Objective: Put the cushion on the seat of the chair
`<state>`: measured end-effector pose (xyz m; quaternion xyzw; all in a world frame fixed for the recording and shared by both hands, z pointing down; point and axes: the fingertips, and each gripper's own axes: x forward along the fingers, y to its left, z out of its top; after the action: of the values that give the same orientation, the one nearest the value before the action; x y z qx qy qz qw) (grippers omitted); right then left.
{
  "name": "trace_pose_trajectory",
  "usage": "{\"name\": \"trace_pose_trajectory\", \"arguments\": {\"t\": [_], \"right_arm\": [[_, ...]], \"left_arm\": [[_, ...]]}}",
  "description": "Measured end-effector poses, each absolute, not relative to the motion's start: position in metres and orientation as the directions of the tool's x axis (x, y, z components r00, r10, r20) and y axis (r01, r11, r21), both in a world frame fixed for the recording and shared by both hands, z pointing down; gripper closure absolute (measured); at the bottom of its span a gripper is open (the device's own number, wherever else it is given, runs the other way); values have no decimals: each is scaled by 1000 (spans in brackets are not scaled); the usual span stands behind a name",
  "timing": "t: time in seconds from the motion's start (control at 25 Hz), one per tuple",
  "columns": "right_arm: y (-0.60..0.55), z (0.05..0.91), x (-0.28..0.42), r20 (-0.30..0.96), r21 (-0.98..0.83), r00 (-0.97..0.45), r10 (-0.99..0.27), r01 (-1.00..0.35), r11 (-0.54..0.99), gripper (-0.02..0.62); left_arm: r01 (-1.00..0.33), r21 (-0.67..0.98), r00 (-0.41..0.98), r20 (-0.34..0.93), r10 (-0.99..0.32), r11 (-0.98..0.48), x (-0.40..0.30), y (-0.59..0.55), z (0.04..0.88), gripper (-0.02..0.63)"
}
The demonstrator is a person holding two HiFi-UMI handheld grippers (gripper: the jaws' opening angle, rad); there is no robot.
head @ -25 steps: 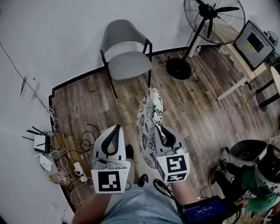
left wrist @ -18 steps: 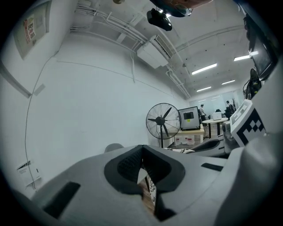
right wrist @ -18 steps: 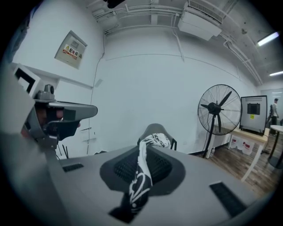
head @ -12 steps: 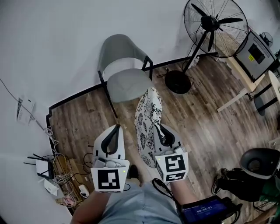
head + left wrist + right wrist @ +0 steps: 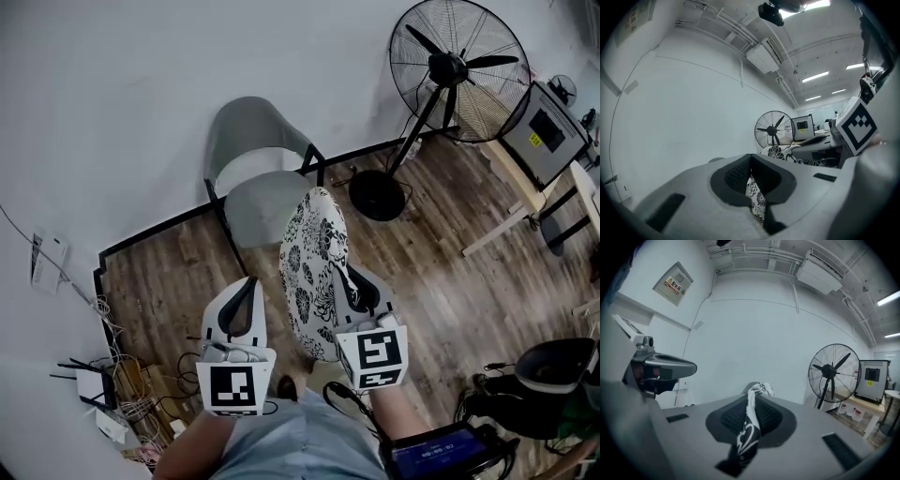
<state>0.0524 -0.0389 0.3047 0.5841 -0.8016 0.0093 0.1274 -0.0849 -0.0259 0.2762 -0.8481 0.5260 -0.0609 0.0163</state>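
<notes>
The grey chair stands against the wall, its seat bare. The black-and-white floral cushion hangs on edge just in front of the seat, its top overlapping the seat's front edge in the head view. My right gripper is shut on the cushion's right edge; a fold of the fabric runs between its pads in the right gripper view. My left gripper is held level to the left of the cushion, apart from it, jaws together. The cushion shows at the right in the left gripper view.
A large standing fan with a round base is right of the chair. A desk with a monitor is at far right. Cables and a router lie by the left wall. A dark stool sits at lower right.
Both grippers and the cushion have moved forward to the chair, which now lies closer in the head view. The cushion's top has reached the seat's front edge. The grip is unchanged.
</notes>
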Motion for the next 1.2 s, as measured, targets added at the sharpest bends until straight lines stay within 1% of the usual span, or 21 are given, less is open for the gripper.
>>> {"name": "trace_pose_trajectory", "arguments": {"t": [0.32, 0.68, 0.92, 1.2], "right_arm": [[-98, 326, 83, 250, 117, -295, -922, -936, 331, 555], [-208, 341, 137, 275, 59, -385, -881, -908, 416, 554], [-277, 339, 156, 288, 60, -460, -840, -866, 496, 554], [-329, 317, 150, 248, 97, -505, -826, -836, 540, 554]], "left_arm": [[-894, -86, 425, 144, -894, -439, -53, -88, 300, 597], [-926, -126, 327, 204, -923, -356, -6, -202, 316, 597], [-946, -135, 265, 192, -945, -293, 21, -259, 305, 597], [-963, -149, 206, 142, -968, -227, 17, -293, 284, 597]]}}
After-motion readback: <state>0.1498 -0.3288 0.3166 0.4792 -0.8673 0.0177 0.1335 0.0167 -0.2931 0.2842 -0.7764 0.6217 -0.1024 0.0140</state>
